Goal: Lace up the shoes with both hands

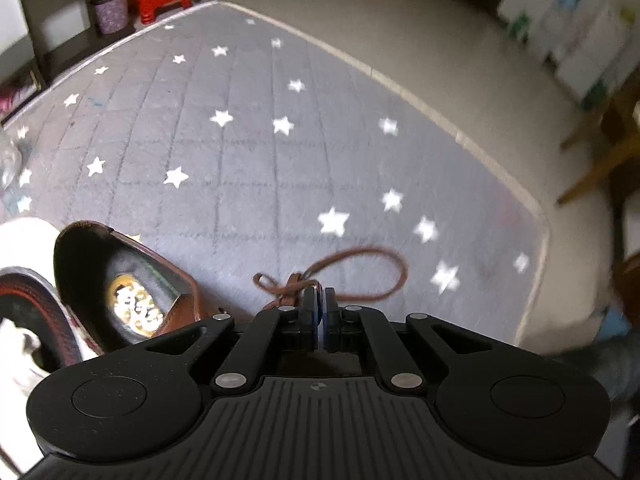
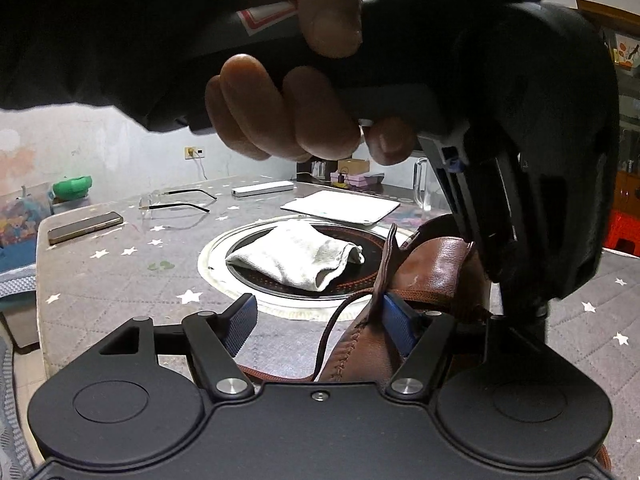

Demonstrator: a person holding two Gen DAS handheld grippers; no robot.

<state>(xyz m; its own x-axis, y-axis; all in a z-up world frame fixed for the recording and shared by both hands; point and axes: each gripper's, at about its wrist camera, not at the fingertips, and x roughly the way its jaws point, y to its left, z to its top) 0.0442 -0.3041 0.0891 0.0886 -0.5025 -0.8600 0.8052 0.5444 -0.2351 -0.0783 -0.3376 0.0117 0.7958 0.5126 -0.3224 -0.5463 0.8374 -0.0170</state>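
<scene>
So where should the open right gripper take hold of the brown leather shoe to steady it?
Probably on the upright leather flap of the brown leather shoe. It is thin, stands on edge, and already lies between the right gripper pads, against the right-hand one. Close from both sides, front-on, keeping the thin brown lace beside it clear. The left gripper is shut at the lace knot.

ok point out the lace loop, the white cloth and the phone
lace loop (image 1: pixel 394 276), left wrist view, far right bend of the loop
white cloth (image 2: pixel 296 254), right wrist view, middle of the folded cloth
phone (image 2: pixel 85 227), right wrist view, centre of its face
</scene>
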